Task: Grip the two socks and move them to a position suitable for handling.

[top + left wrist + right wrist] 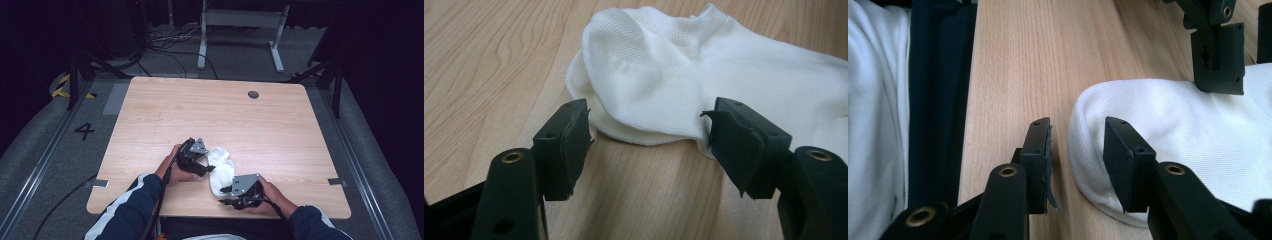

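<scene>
White sock lay near counter front edge; left tool wide at cuff, right tool part-open astride toe, likely readying grips.

the bench is evenly lit from above while the floor around it falls into deep dark. the white sock glares, nearly blown out. close black jaws look soft, and the high view is coarse.
</scene>
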`<control>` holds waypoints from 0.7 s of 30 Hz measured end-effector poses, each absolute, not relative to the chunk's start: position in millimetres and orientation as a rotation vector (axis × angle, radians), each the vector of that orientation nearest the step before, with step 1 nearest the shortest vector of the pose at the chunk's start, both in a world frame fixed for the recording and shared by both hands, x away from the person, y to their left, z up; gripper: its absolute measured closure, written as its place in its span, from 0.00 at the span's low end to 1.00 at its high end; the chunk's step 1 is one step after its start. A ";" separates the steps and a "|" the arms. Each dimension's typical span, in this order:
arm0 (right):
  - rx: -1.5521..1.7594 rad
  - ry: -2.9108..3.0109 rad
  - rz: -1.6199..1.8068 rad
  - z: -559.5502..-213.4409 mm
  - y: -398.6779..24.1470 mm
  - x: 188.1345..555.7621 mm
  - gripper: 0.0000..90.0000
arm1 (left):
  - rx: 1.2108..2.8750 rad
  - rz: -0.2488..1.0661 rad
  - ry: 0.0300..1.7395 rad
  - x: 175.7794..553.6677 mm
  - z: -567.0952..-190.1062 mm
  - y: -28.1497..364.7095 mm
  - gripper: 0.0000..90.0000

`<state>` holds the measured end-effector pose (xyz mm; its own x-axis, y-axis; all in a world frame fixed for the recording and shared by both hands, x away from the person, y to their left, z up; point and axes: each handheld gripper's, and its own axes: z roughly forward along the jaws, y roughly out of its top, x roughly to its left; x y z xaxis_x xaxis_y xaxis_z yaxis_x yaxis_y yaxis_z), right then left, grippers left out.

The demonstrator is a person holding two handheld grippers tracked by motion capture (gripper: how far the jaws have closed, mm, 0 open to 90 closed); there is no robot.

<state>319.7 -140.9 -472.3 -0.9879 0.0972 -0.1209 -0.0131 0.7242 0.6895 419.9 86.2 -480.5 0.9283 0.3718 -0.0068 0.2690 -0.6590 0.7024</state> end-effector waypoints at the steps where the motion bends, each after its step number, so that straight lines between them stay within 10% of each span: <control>1: 0.060 2.774 1.117 -473.1 -140.5 320.3 0.72 | 2.315 0.167 0.458 420.0 -481.4 86.5 0.36; 21: 0.075 2.762 1.080 -470.1 -140.0 324.9 0.93 | 2.321 0.193 0.459 417.3 -481.1 86.9 0.36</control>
<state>324.9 -140.0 -470.1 -0.9834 0.1103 -0.1438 -0.0165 0.7355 0.6774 417.3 86.9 -481.1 0.9244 0.3814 0.0021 0.2686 -0.6551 0.7062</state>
